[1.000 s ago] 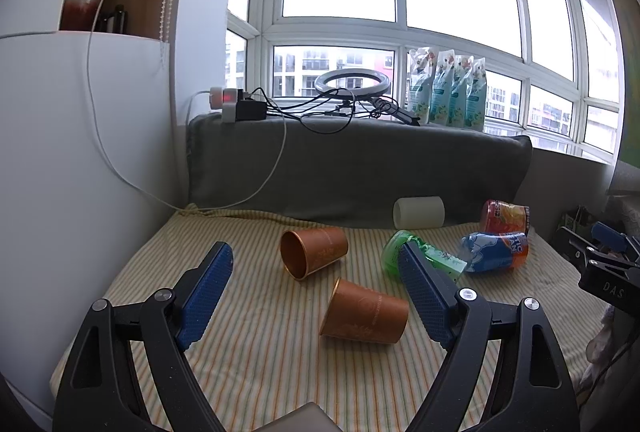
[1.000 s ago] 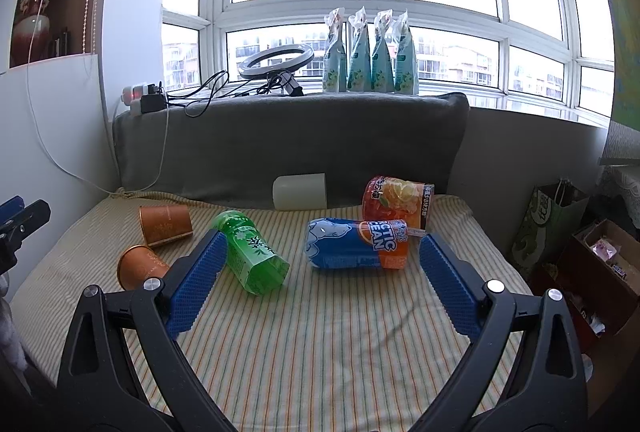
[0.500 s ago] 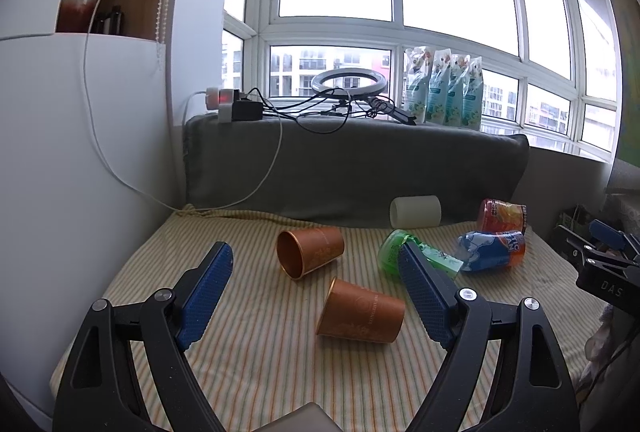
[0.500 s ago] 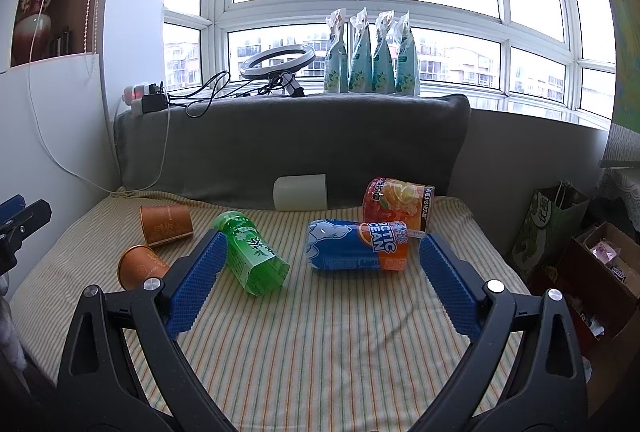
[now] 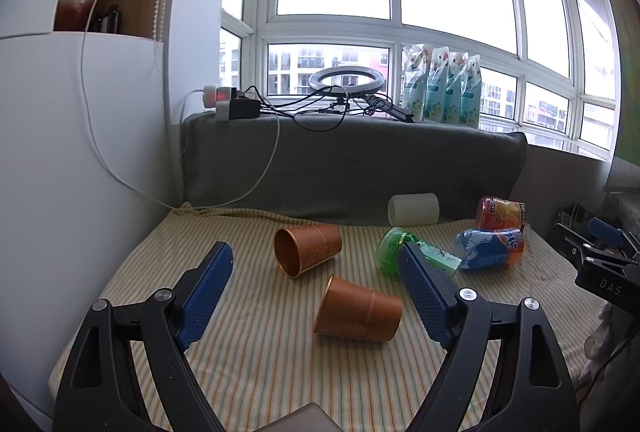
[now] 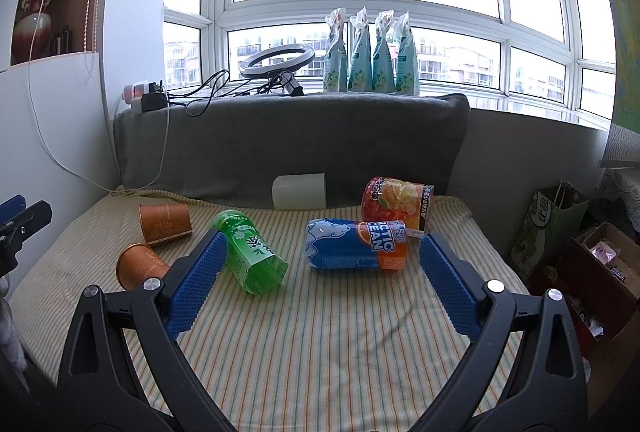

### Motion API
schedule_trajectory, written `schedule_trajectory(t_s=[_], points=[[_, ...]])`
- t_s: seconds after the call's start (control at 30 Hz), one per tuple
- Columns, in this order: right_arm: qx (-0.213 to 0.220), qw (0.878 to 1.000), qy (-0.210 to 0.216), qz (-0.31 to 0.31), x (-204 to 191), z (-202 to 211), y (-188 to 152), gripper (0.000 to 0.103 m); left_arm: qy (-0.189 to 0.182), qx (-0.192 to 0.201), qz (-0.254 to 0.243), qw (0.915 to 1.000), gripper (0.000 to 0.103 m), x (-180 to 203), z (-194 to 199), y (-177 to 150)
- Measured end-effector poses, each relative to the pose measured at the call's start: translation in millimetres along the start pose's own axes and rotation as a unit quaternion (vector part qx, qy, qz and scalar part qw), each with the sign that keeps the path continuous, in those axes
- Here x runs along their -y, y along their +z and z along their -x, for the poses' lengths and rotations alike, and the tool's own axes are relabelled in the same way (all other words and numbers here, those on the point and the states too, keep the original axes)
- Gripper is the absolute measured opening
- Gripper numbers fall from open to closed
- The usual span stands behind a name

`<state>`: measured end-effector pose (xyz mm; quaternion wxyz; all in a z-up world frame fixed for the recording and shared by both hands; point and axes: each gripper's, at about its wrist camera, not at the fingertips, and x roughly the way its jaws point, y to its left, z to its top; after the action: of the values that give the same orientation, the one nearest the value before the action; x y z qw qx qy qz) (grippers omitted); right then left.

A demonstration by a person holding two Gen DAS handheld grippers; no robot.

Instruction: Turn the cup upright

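Several cups lie on their sides on a striped cloth (image 5: pixel 248 348). A brown paper cup (image 5: pixel 358 310) lies nearest my left gripper (image 5: pixel 314 252), between its open fingers and a little beyond them. A second brown cup (image 5: pixel 308 249) lies farther back, mouth toward me. Both show in the right wrist view, the near cup (image 6: pixel 140 266) and the far cup (image 6: pixel 165 223), at the left. A green cup (image 6: pixel 250 256), a blue and orange cup (image 6: pixel 354 244) and a red cup (image 6: pixel 396 202) lie ahead of my open, empty right gripper (image 6: pixel 320 244).
A white roll (image 5: pixel 413 209) lies against the grey cushion (image 5: pixel 352 160) at the back. Cables, a ring light (image 5: pixel 346 82) and pouches (image 5: pixel 442 88) sit on the sill. A white wall panel (image 5: pixel 80 160) borders the left. Bags and boxes (image 6: pixel 580 244) stand on the right.
The left gripper has drifted slightly, so the cups sit a little lower and left in its view. The right view is almost unchanged. Both grippers stay open.
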<state>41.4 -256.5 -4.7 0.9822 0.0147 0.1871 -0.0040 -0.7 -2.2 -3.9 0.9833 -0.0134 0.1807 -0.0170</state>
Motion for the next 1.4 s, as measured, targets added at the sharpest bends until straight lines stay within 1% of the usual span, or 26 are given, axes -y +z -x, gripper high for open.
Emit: schedule_trajectory(t_s=[0.67,0.97,1.07,1.17,1.27,1.4], points=[[-0.001,1.0,0.0,0.003,-0.4,-1.5,-0.5,0.099,-0.002,-0.006,0.0,1.0,0.085,1.0,-2.2,-2.1],[-0.002,1.0,0.0,0.001,0.2,-3.7,-1.6,0.099,-0.007,-0.009,-0.01,0.9999,0.085,7.6,-6.8,-1.3],[-0.005,1.0,0.0,0.001,4.0,-6.4,-4.2,0.099,-0.012,-0.013,-0.014,0.9997,0.085,11.0,-10.2,-1.0],[-0.008,1.0,0.0,0.0,8.1,-9.6,-5.4,0.099,-0.027,-0.024,-0.022,0.9991,0.085,16.4,-15.1,-1.4],[-0.011,1.0,-0.002,-0.004,14.9,-12.3,-7.3,0.099,-0.036,-0.03,-0.037,0.9982,0.085,24.8,-21.7,-1.2],[-0.017,1.0,-0.007,-0.007,22.9,-15.0,-9.4,0.099,-0.063,-0.048,-0.067,0.9946,0.085,39.3,-37.2,0.2]])
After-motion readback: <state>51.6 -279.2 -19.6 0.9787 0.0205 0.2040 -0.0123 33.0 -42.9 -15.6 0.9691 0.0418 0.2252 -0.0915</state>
